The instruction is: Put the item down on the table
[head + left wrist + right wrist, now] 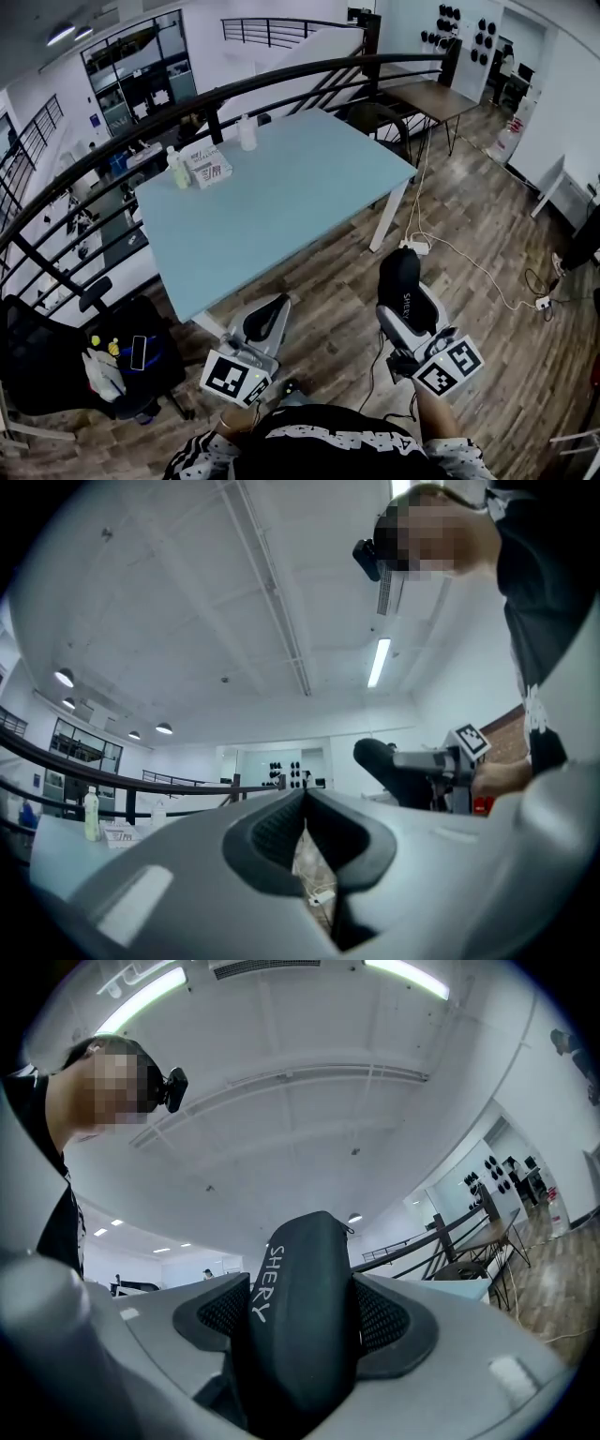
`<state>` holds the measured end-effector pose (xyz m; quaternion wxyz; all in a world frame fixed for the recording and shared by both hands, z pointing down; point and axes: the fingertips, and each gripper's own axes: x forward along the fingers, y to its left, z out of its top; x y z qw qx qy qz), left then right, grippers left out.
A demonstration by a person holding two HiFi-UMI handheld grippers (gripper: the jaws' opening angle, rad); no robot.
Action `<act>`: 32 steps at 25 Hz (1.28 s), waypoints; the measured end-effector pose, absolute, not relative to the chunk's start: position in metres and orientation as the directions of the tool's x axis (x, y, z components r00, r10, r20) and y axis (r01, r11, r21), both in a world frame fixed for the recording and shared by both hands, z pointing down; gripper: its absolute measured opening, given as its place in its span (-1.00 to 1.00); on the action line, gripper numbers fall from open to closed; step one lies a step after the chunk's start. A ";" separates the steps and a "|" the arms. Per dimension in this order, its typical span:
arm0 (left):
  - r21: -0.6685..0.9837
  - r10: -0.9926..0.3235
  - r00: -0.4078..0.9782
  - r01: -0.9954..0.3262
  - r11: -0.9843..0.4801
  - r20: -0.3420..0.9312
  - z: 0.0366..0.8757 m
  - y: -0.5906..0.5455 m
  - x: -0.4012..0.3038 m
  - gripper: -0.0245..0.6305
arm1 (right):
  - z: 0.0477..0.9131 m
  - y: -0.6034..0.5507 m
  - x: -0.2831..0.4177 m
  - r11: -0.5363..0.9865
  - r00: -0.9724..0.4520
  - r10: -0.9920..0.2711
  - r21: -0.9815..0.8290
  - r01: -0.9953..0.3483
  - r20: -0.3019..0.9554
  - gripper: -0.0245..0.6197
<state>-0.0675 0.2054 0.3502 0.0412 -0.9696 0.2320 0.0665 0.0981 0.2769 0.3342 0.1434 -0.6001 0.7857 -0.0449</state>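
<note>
Pale blue tabletop [281, 197] ahead, well apart from both tools; right tool [302, 1321] clamps the black case [298, 1260] above the wooden floor [469, 244], left tool [303, 799] pinched together, empty.

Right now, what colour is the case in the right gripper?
Black case with white lettering, clearest in the right gripper view.

green bottle [177, 169] beside booklets [210, 167] | clear bottle [247, 132] | black railing [281, 80] | wooden desk [433, 97] | power strip [414, 247] on floor [487, 309]
</note>
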 end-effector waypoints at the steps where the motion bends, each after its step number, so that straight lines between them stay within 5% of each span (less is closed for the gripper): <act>1: -0.047 -0.445 0.883 -0.456 -0.889 -0.149 0.350 0.198 -0.070 -0.93 | 0.335 0.270 0.097 0.274 -0.238 -0.956 -0.246 -0.930 -0.170 0.16; 32: 0.004 -0.430 0.884 -0.436 -0.900 -0.184 0.366 0.059 -0.131 -0.93 | 0.329 0.140 0.040 0.206 -0.186 -0.976 -0.199 -0.958 -0.113 0.16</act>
